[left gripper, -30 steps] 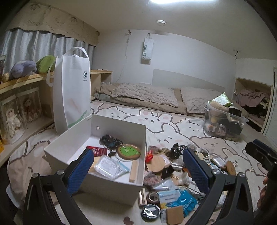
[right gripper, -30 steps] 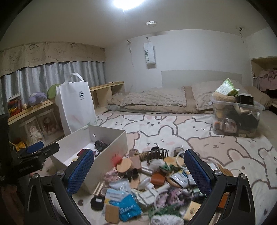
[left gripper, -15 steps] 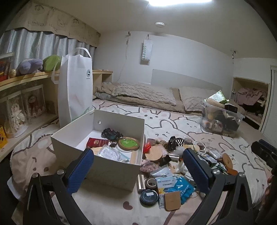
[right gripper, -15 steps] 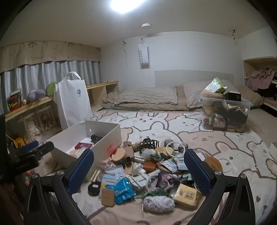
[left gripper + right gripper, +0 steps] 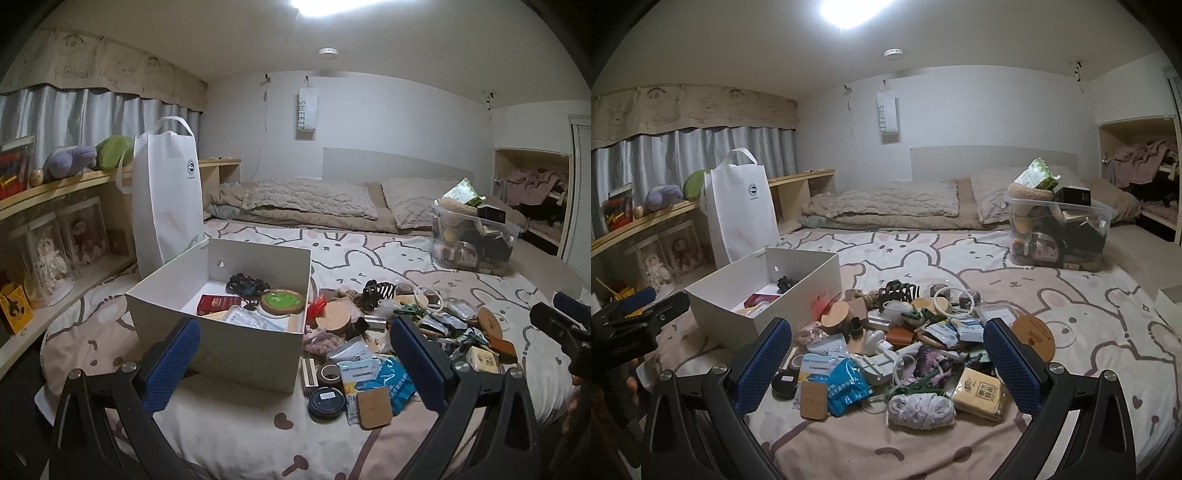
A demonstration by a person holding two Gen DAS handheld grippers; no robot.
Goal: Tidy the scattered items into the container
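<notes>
An open white box stands on the bed and holds a red packet, a green-topped disc and a clear bag. To its right lies a heap of scattered items: a blue pouch, a yarn ball, a yellow box, a black hair claw, a round tin. My left gripper is open in front of the box, holding nothing. My right gripper is open before the heap, also empty.
A white tote bag stands behind the box by a wooden shelf with plush toys. A clear bin full of things sits at the far right. Pillows lie at the bed's head.
Both grippers have drawn back and up from the box and heap, so more bedspread shows in front. Both stay open and empty.
</notes>
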